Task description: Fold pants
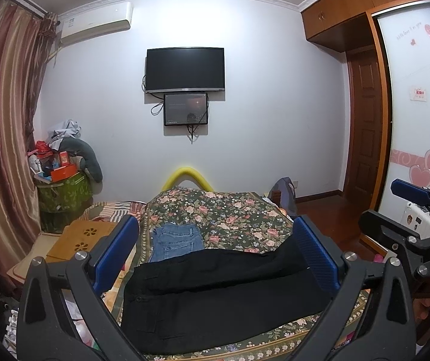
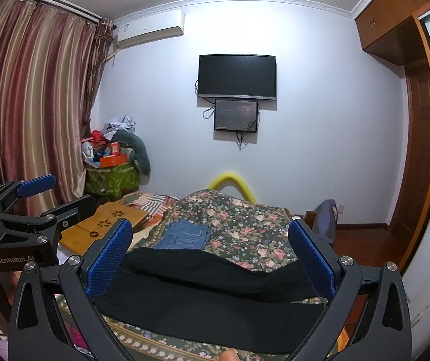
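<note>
Left wrist: pants btwn tongs (agape)

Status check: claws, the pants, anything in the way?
Both claws, left and right, open, empty. Black pants flat on bed. Folded jeans lie just beyond.

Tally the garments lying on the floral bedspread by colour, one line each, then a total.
Black pants: 1
Blue denim garment: 1
Total: 2, both on the floral bedspread
</note>
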Motion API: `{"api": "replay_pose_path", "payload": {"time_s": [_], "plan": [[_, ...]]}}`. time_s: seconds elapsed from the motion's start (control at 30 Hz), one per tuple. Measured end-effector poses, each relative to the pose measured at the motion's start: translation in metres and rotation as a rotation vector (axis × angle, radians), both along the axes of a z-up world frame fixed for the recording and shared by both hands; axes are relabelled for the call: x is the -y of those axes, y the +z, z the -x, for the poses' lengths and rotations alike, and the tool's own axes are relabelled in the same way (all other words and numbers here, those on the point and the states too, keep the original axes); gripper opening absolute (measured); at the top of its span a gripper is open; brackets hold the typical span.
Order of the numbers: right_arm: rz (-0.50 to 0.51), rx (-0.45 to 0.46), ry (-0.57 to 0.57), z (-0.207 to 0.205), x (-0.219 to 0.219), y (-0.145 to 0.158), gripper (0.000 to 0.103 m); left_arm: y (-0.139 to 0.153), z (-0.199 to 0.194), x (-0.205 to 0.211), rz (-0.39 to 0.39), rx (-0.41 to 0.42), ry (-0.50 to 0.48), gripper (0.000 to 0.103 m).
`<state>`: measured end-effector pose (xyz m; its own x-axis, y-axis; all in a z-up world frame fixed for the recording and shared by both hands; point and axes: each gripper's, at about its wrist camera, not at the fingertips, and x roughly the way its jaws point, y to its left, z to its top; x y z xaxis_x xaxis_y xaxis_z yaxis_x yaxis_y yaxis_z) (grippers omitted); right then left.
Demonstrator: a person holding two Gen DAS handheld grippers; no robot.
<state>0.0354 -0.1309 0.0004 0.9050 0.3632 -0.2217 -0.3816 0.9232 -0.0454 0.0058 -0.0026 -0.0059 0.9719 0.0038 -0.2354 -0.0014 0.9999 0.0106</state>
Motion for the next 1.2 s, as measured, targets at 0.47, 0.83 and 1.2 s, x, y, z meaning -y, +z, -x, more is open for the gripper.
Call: {"api": "replay_pose_path", "payload": {"time_s": [0.47,0.83,1.2], "plan": [[-0.006,0.0,-0.004,0.0001,0.0001,-0.0004,0.103,0.0005,-0.0053,-0.0041,0.016,-0.013,0.006,0.103],[-0.013,-0.002,-0.005,0.0012,0.0009,-0.0007,0.103,-0.0008,-0.0043,-0.0061,0.014,-0.008,0.006,0.103],[-0.01,-0.006,-0.004,0.0007,0.0011,-0.0002,0.103,-0.0034,-0.0025,-0.0046,0.015,-0.006,0.001,0.103]]}}
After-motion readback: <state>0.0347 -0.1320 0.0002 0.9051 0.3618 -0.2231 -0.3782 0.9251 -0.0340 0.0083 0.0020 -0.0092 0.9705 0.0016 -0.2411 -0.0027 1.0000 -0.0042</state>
